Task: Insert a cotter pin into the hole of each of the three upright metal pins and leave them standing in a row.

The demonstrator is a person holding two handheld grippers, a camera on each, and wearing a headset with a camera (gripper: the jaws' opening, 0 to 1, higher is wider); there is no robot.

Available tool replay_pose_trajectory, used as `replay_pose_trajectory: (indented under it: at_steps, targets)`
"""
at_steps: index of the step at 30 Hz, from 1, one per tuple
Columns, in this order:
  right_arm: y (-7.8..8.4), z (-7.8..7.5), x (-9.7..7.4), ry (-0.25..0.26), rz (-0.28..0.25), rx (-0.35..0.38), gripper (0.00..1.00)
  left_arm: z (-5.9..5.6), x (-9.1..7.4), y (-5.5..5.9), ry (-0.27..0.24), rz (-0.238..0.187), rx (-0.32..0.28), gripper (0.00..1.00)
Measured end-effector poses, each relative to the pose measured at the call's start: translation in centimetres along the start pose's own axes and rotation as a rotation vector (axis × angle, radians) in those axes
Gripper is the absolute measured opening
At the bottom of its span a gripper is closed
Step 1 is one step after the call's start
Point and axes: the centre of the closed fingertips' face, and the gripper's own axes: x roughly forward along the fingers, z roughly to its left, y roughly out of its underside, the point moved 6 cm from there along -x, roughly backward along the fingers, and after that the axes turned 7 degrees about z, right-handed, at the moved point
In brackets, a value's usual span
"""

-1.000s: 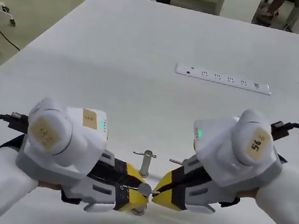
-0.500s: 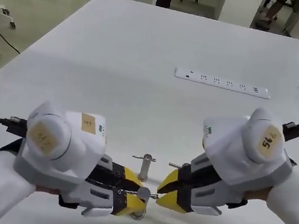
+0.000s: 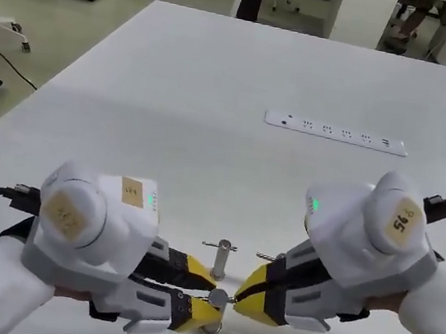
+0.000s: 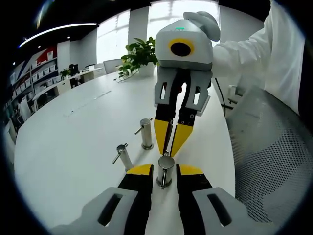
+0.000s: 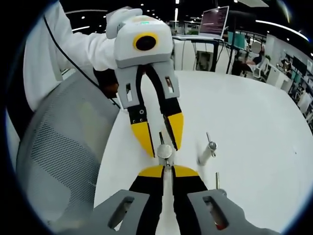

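Low centre of the head view, the left claw point(image 3: 209, 298) stands open astride the nearest metal pin point(image 4: 165, 171), while the right claw point(image 4: 168, 151) pinches a cotter pin point(image 5: 167, 177). The cotter pin is probably thin, light and bendable, so grip it near the head.

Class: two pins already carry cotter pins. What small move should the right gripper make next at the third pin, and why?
Probably ease the right gripper slightly forward, pushing its cotter pin through the third pin. Its shut tips sit right at that pin's head, and the left gripper brackets the pin's base to steady it.
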Motion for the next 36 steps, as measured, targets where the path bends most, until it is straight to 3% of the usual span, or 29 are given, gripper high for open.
replay_pose_trajectory:
  at_steps: [4,10,14,17,24,29,36]
  targets:
    - [0.1,0.4,0.1,-0.008,-0.012,0.011,0.13,-0.3,-1.0,0.4,-0.004,-0.044,-0.049,0.35]
    - [0.0,0.7,1.0,-0.014,-0.039,0.048,0.21,-0.2,-2.2,2.3,-0.065,-0.051,-0.103,0.59]
    - [-0.3,0.8,1.8,-0.016,-0.041,0.049,0.2,-0.2,-3.0,3.9,-0.117,-0.07,-0.176,0.7]
    - [-0.7,0.7,2.2,-0.016,-0.048,0.049,0.21,0.0,-3.6,5.3,-0.169,-0.041,-0.198,0.76]
    - [-0.7,0.5,3.1,-0.016,-0.031,0.049,0.17,-0.2,-5.0,7.0,-0.215,-0.066,-0.294,0.98]
    - [-0.8,0.4,3.6,-0.028,-0.029,0.056,0.14,-0.7,-5.6,7.6,-0.216,-0.09,-0.351,0.99]
    - [-0.7,0.3,3.6,-0.02,-0.023,0.028,0.1,-1.1,-5.8,7.9,-0.235,-0.078,-0.366,0.99]
